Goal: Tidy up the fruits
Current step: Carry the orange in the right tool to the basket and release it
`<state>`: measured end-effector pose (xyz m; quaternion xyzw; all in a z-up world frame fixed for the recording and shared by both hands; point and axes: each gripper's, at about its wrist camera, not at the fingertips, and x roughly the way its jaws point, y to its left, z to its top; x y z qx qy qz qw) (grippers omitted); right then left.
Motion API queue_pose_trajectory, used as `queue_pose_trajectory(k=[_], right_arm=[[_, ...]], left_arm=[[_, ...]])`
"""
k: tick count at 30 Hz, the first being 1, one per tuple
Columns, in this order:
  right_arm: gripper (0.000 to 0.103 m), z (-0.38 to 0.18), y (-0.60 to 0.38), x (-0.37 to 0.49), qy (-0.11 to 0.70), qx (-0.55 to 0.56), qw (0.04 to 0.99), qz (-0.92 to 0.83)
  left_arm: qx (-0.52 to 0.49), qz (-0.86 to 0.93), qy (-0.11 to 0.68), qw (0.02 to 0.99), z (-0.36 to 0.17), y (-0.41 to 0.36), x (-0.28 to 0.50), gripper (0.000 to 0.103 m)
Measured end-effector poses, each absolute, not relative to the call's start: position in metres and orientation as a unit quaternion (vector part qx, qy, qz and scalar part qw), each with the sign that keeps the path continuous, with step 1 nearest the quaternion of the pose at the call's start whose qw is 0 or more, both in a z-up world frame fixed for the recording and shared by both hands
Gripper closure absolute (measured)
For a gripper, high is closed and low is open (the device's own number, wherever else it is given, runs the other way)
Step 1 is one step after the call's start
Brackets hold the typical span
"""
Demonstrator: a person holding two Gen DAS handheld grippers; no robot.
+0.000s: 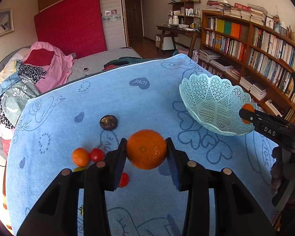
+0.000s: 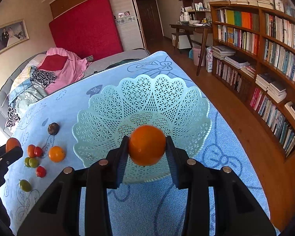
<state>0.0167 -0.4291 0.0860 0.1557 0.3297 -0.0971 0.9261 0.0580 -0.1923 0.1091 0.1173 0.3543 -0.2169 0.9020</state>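
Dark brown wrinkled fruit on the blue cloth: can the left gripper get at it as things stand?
Probably not yet. Nothing blocks the dark brown wrinkled fruit, but the left gripper is shut on a large orange.

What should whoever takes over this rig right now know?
Left gripper: jaws shut on an orange, held above the blue cloth.
Right gripper: a second orange sits between its jaws over the basket; whether the pads press on it is unclear.
Done: no fruit is visible in the basket yet.
Left: both oranges, then from the cloth the small orange, the dark fruit, and the red and green tomatoes.
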Motion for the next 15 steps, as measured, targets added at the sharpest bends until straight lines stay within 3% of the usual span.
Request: queue_pose_trajectory(k=[2,15], right_arm=[[0.042,0.088,-0.434,0.013,0.318,0.164,0.928,-0.103],[0.042,0.099,-0.446,-0.011,0.275,0.172,0.936,-0.136]], left_arm=[[0.118,-0.223,0.356,0.900,0.108,-0.201,0.061,0.063],[0.120,-0.277,0.363,0.881,0.102,-0.268,0.080,0.063]])
